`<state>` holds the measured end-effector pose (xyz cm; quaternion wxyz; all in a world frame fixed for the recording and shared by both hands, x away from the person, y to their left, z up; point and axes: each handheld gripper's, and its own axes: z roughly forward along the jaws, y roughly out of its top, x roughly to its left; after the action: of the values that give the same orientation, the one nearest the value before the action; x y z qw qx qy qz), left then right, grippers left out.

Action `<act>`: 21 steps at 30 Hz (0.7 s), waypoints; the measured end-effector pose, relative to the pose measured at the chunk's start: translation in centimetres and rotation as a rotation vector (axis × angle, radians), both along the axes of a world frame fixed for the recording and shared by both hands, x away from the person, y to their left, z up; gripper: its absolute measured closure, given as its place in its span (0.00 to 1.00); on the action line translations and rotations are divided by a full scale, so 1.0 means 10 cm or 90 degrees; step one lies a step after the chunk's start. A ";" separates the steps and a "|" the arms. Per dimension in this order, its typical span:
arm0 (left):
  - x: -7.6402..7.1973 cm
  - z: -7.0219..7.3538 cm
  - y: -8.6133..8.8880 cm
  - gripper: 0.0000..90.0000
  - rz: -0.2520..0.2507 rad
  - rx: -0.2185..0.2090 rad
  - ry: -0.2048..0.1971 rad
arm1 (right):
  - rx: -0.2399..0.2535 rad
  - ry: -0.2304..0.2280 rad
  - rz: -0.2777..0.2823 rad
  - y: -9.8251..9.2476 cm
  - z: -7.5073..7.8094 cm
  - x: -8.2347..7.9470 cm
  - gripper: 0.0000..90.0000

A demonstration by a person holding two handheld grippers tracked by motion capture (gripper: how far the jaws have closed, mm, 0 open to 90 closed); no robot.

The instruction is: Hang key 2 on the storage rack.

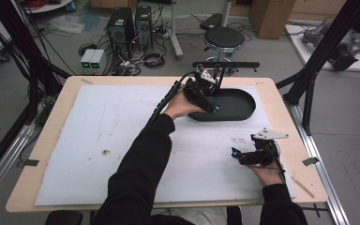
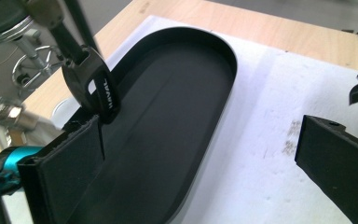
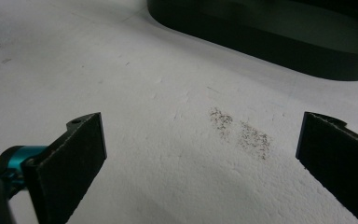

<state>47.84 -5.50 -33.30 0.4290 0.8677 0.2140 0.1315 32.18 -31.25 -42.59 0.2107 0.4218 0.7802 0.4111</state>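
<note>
A black oval tray [image 1: 243, 111] [image 2: 168, 121] lies on the white mat at the far middle of the table, and its floor looks bare. My left gripper [image 1: 211, 104] [image 2: 200, 135] hangs over the tray's near-left end, open wide with nothing between its fingers. Just past its left fingertip [image 2: 70, 163], a black looped tag lettered HAVAL [image 2: 93, 88] stands at the tray's rim under a thin black rod. I cannot tell whether it hangs or rests. My right gripper [image 1: 236, 155] [image 3: 203, 130] sits low over the mat at the front right, open and holding nothing.
A dark speckled smudge [image 3: 240, 130] [image 1: 237, 139] marks the mat between the right gripper and the tray. A small stand with a black crossbar [image 1: 225, 64] rises behind the tray. A stool [image 1: 223, 37] and computer towers [image 1: 126, 26] are on the floor beyond.
</note>
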 end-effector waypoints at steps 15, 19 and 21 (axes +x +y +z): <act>-0.08 -0.01 0.30 0.02 0.031 -0.005 -0.003 | 0.000 -0.001 0.003 0.01 0.00 0.00 0.01; -0.08 -0.02 0.38 0.02 0.040 -0.008 -0.004 | -0.001 -0.002 0.004 0.01 0.00 0.00 0.01; -0.09 -0.02 0.43 0.02 0.046 -0.007 -0.002 | -0.001 -0.002 0.004 0.01 0.00 0.00 0.01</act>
<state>46.95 -1.17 -33.52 0.4289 0.8568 0.2453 0.1473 32.17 -31.15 -42.58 0.2111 0.4184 0.7816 0.4117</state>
